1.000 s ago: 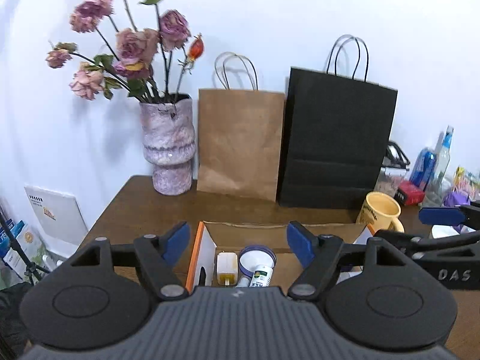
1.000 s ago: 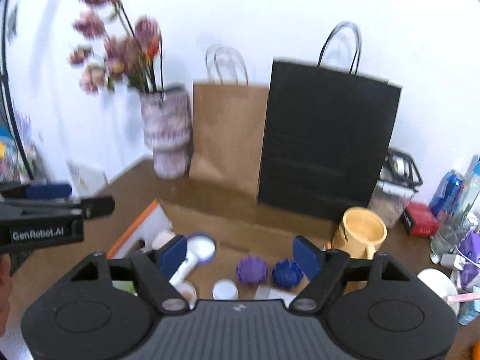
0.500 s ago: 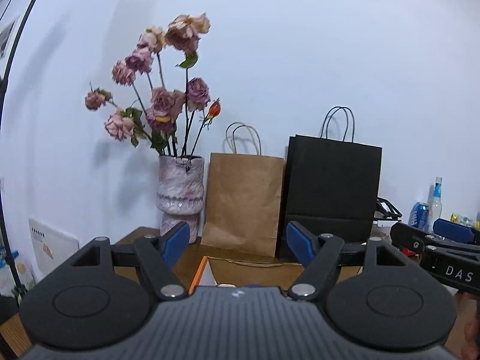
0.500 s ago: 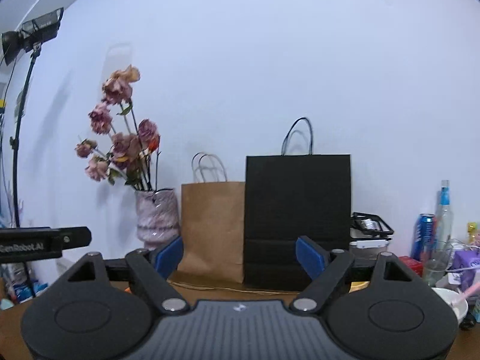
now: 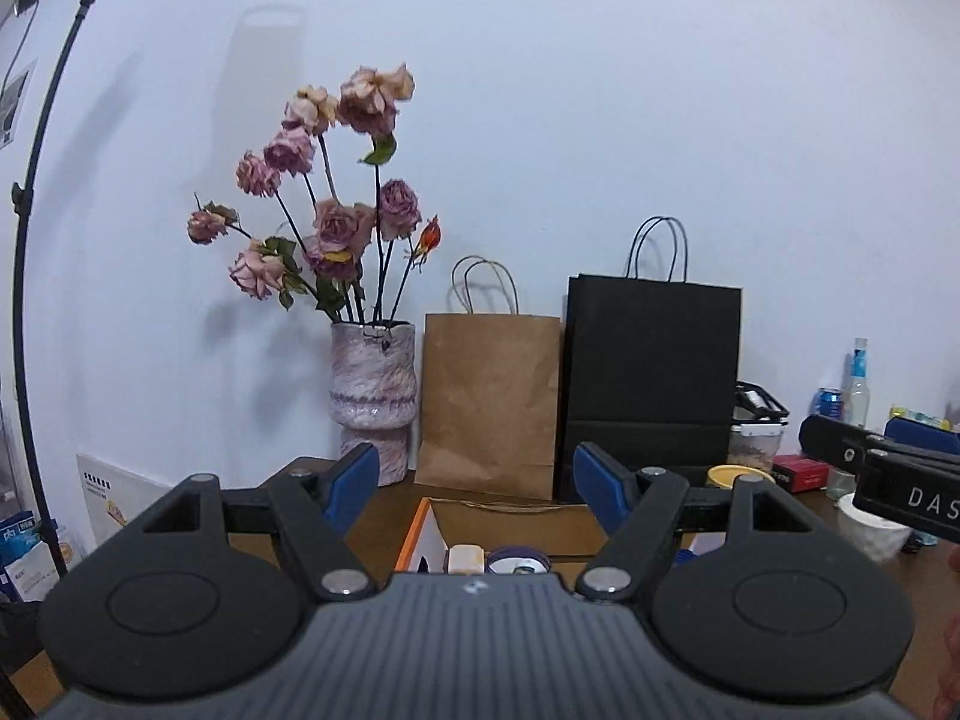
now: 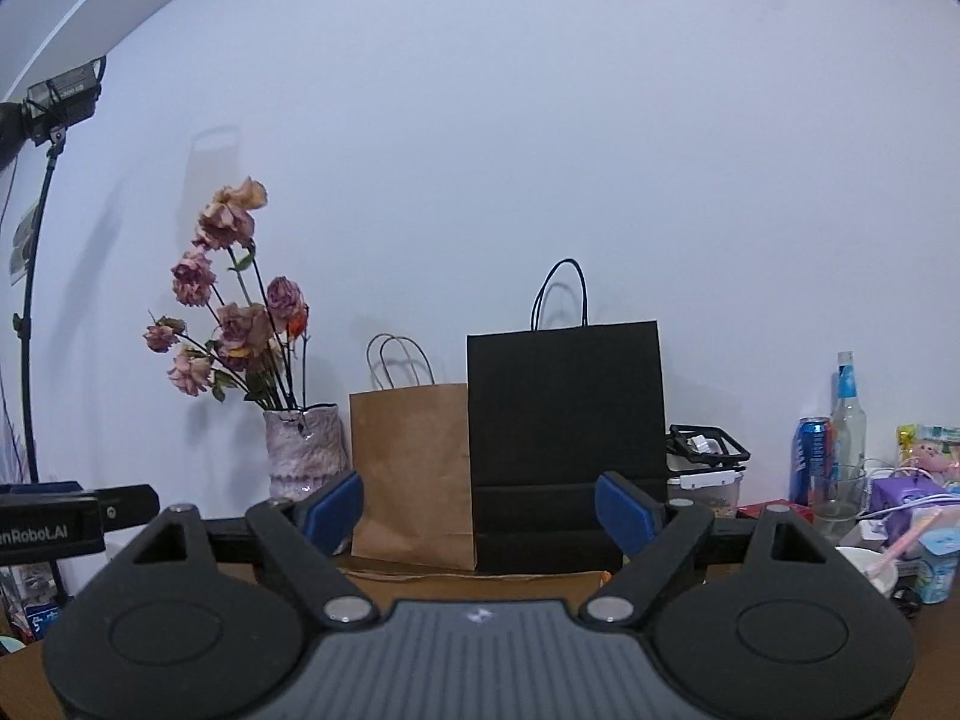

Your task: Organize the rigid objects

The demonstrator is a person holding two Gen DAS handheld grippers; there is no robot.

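The open cardboard box [image 5: 510, 519] with the small rigid items sits low in the centre of the left wrist view, just under and ahead of the left gripper [image 5: 474, 474]; a cream container [image 5: 465, 558] and a purple-rimmed jar [image 5: 517, 561] show at its near end. In the right wrist view only the box's far rim [image 6: 474, 577] peeks above the right gripper [image 6: 479, 510], so the left hand seems better placed, needing a downward tilt. Both grippers stand wide apart and hold nothing; the right's jaws have just been opening. The brown paper bag [image 5: 489, 396] and black paper bag [image 5: 651, 384] stand behind the box.
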